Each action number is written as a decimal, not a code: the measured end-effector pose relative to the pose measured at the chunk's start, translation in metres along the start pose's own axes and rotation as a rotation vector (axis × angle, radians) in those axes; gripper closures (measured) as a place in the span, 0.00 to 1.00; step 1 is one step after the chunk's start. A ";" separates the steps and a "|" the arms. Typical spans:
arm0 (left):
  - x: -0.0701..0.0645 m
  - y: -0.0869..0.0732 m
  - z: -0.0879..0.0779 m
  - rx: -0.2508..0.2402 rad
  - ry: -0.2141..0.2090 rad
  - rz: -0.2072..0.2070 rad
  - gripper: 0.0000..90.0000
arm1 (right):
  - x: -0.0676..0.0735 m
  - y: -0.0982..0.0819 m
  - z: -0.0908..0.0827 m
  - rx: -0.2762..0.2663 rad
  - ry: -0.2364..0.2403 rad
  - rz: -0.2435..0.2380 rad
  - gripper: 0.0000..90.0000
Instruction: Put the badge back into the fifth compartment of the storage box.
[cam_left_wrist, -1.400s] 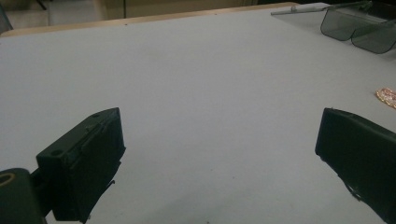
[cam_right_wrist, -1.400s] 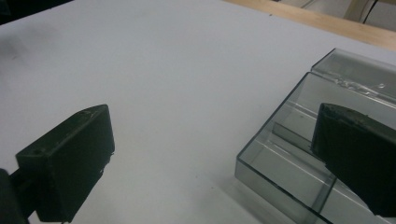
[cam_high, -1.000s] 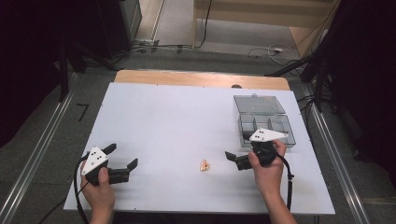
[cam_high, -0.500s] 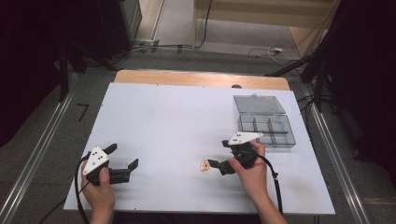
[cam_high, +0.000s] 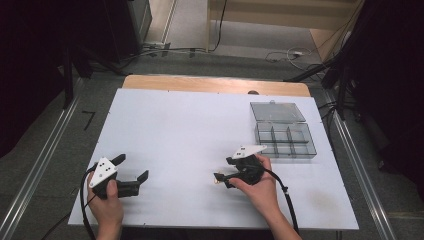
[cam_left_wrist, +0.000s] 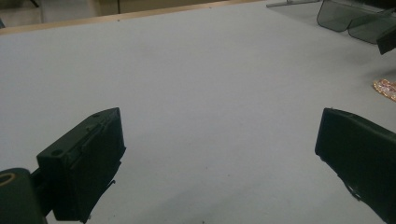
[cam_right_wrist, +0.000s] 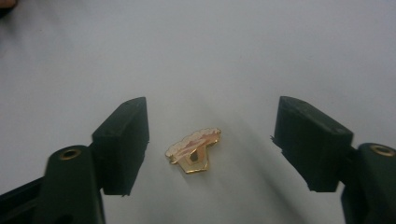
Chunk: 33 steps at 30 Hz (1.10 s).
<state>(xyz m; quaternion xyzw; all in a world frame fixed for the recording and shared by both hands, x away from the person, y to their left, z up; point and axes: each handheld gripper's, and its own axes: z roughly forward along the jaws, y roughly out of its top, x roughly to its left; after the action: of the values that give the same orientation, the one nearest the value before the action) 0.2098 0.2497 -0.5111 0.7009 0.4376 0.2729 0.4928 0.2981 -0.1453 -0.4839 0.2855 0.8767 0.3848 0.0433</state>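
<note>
A small gold and pink pin (cam_right_wrist: 195, 150) lies flat on the white table (cam_high: 190, 125). My right gripper (cam_right_wrist: 210, 140) hangs low over it. Its jaws have just been closing, and the pin lies between them with a gap on each side, touched by neither pad. From above, the right gripper (cam_high: 222, 170) sits right of the table's middle near the front, with the pin (cam_high: 215, 181) peeking out at its lower jaw. My left gripper (cam_high: 134, 166) rests open at the front left, nothing between its jaws (cam_left_wrist: 219, 154); the pin (cam_left_wrist: 385, 88) shows far off at its right.
A clear compartment box (cam_high: 285, 140) with its lid (cam_high: 276, 112) laid open stands at the right, behind the right hand. A wooden strip (cam_high: 210, 84) runs along the table's far edge. Cables trail from both grippers toward the front.
The right hand has moved left from beside the box and a little down, ending over the pin with its jaws narrower. The left hand has kept still.
</note>
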 end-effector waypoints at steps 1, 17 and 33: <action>0.000 0.000 0.000 0.000 0.000 0.000 0.02 | 0.000 0.000 0.001 0.005 0.004 0.003 0.34; -0.001 0.000 0.001 0.005 0.001 0.004 0.02 | 0.004 -0.004 0.017 0.081 -0.024 0.026 0.51; -0.004 0.000 0.002 0.024 0.002 0.026 0.02 | 0.009 -0.005 0.017 0.129 0.003 0.012 0.69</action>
<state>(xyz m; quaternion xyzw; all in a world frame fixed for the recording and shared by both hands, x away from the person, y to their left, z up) 0.2099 0.2451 -0.5113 0.7118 0.4324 0.2749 0.4804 0.2935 -0.1325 -0.4987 0.2923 0.8980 0.3280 0.0214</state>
